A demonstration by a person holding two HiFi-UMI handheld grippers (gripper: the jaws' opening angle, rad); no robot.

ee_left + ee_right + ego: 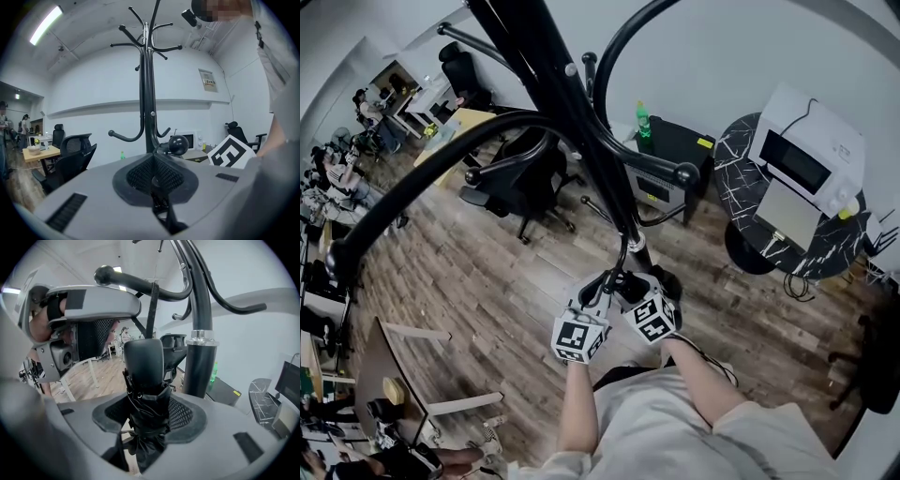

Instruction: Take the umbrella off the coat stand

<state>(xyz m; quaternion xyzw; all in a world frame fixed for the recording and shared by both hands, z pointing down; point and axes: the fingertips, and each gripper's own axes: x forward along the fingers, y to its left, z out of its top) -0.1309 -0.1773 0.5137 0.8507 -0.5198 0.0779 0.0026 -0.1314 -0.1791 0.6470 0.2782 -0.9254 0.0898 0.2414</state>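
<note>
The folded black cloth umbrella (143, 364) is clamped in the right claw (147, 420); left claw (153, 173) pinches its thin strap (151, 310), still hooked on the black metal coat stand (201, 310).

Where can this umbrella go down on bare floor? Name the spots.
Bare floor lies between the office chair and the white table frame; also between you and the round table. Crowded around the coat stand, by the black cabinet.
</note>
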